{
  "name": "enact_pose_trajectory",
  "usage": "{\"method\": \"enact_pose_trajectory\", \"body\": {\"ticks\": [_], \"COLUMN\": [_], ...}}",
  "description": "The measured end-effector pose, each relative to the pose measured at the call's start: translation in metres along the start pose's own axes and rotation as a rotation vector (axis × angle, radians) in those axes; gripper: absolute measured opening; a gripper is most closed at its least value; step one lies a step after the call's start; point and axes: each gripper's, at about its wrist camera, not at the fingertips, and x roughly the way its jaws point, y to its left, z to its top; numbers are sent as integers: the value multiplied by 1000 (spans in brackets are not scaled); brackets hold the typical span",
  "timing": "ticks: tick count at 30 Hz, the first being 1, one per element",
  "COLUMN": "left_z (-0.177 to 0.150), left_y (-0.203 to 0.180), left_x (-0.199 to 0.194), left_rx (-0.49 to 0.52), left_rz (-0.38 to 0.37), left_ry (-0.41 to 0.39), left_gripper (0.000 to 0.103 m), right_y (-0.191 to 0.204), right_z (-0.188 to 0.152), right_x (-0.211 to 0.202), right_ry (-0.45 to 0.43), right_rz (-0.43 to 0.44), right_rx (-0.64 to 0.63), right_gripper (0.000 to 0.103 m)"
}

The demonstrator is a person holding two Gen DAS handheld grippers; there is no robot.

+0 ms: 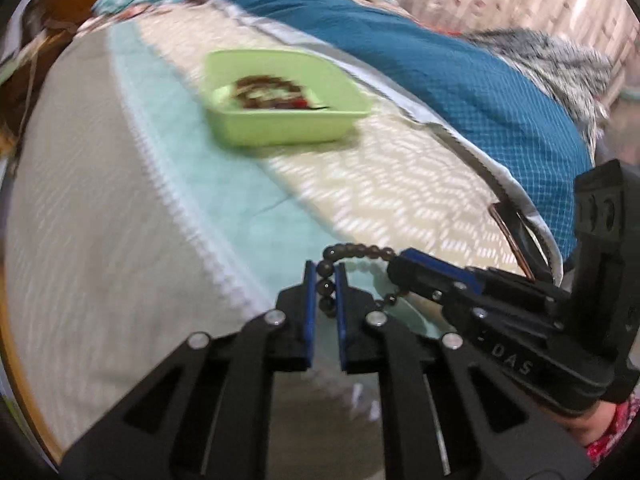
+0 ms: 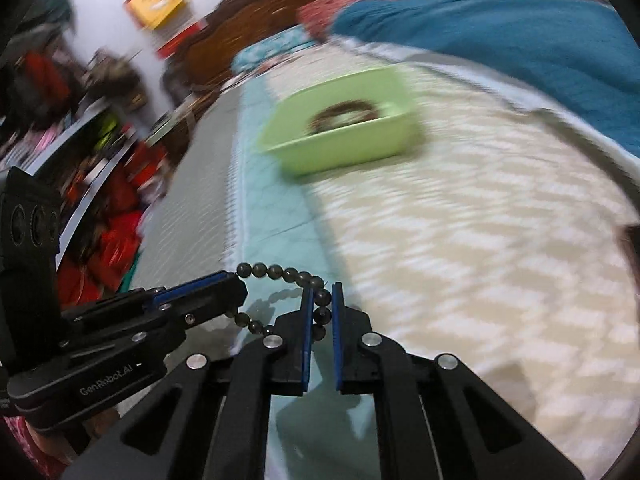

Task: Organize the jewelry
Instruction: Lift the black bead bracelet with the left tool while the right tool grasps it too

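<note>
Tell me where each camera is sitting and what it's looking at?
Left wrist: sits on the left gripper, looking down its fingers at the beaded bracelet; the right gripper reaches in.
Right wrist: sits on the right gripper, facing the bed; the left gripper shows.
Both share the bracelet and green tray on the bedspread.

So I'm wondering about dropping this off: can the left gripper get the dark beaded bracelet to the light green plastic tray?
Probably yes. The bedspread between the left gripper and tray is bare, though the right gripper also holds the bracelet.
</note>
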Motion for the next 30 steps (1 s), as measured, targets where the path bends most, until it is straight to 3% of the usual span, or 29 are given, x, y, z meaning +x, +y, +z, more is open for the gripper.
{"method": "enact_pose_trajectory", "body": {"ticks": [2,4,6,8,10,12,15,16,17,18,21,23,30], "left_z": [6,4,1,0,0,1,0,0,0,0,3,17,105], "left_y": [-11,-16,-16,-15,-16,-17,-14,-13,-13,-15,-22,-20,5], "left_x": [22,42,42,36,32,33,36,39,41,45,44,32,-3], "left_rx": [24,36,30,22,20,38,46,44,46,50,77,62,33], "left_rz": [1,53,57,71,90,106,119,118,110,74,61,-4,-11], "left_ry": [47,116,111,98,84,90,102,104,107,125,112,77,-89], "left_gripper": [9,9,13,35,42,42,40,33,14,8,8,8,8], "right_y": [-18,-32,-38,-40,-36,-31,-25,-27,-27,-29,-30,-24,2], "right_z": [1,-3,-10,-14,-16,-20,-19,-19,-18,-19,-15,1,86], "right_x": [-2,3,2,-5,-7,-5,8,11,13,15,18,11,-3], "right_ry": [-8,24,30,1,-13,-16,14,15,14,19,27,-11,-176], "right_rz": [-33,-74,-70,-75,-79,-82,-89,-85,-79,-57,-9,29,87], "right_rx": [32,37,25,7,-15,-35,-53,-46,-43,-37,3,-3,-74], "right_gripper": [0,0,0,0,3,3,3,3,0,0,0,0,0]}}
